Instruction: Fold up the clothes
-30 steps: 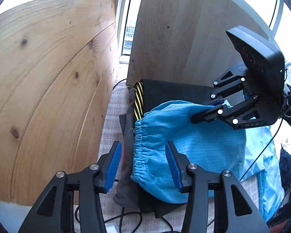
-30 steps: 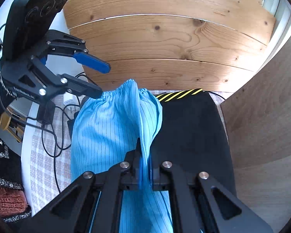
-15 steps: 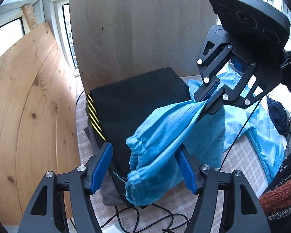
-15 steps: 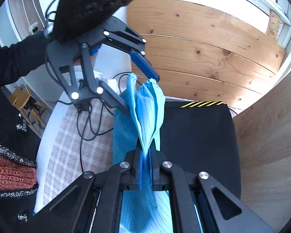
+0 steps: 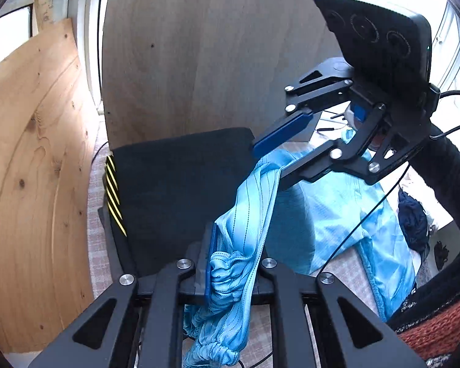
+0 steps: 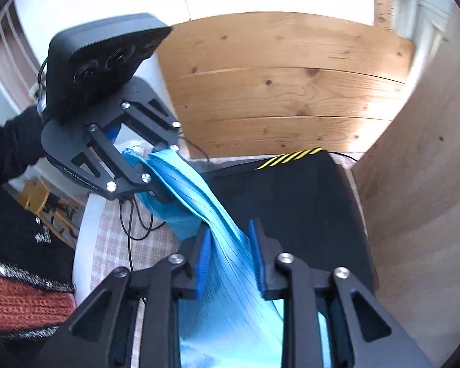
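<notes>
A light blue striped garment (image 5: 251,214) with an elastic cuff hangs above a folded black garment with yellow stripes (image 5: 174,190). My left gripper (image 5: 230,273) is shut on the gathered cuff end; it also shows in the right wrist view (image 6: 156,181). My right gripper (image 6: 230,257) has its jaws apart, with the blue cloth (image 6: 227,245) running loosely between them. In the left wrist view the right gripper (image 5: 270,159) is open, its lower finger under the cloth.
Wooden boards (image 5: 30,184) stand at the left and a plywood panel (image 5: 199,61) behind. The table has a checked cloth (image 6: 107,245) with black cables (image 6: 135,224). More blue cloth (image 5: 368,230) and a dark blue item (image 5: 411,217) lie at the right.
My left gripper has closed on the cuff of the blue garment. My right gripper, which was shut on the cloth, has opened.
</notes>
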